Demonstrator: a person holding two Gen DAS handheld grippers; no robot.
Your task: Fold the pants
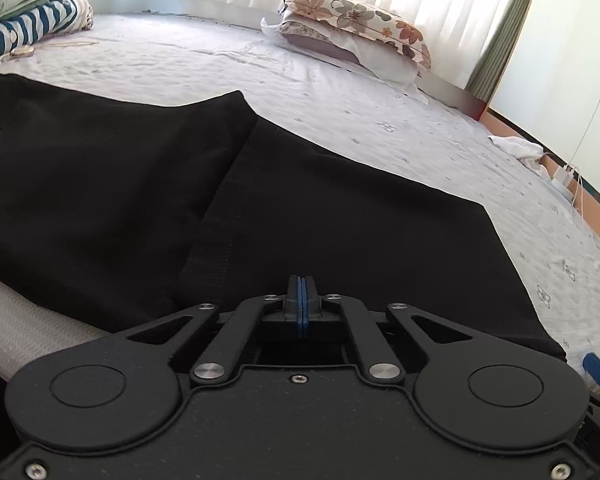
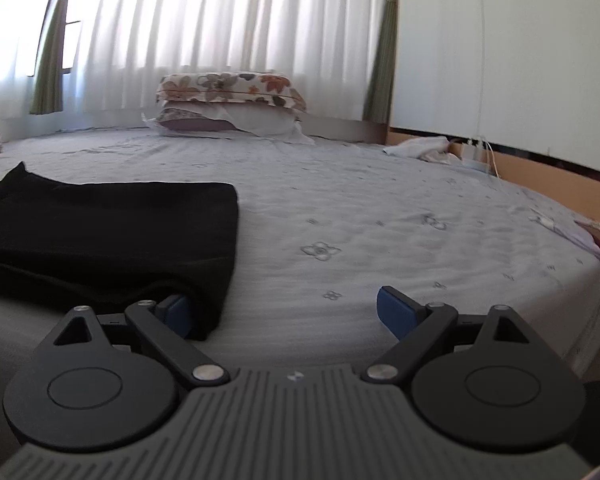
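Black pants [image 1: 140, 184] lie flat on the pale floral bedsheet [image 1: 380, 132], one layer lapped over another along a diagonal edge. My left gripper [image 1: 302, 300] is low over the near part of the dark cloth with its blue pads pressed together; I see no fabric between them. In the right wrist view the pants [image 2: 100, 232] fill the left side, ending in a straight edge. My right gripper [image 2: 288, 314] is wide open at that end's near corner. Its left pad [image 2: 176, 312] is partly hidden behind the cloth corner, and its right pad [image 2: 396, 312] is over bare sheet [image 2: 380, 232].
Two stacked pillows [image 1: 356, 28] [image 2: 228, 96] sit at the far side under white curtains. Folded striped and green bedding [image 1: 32, 24] is at the far left. A white cloth [image 1: 516, 146] [image 2: 420, 146] and charger cables [image 1: 566, 174] lie by the right wall. The bed edge is near.
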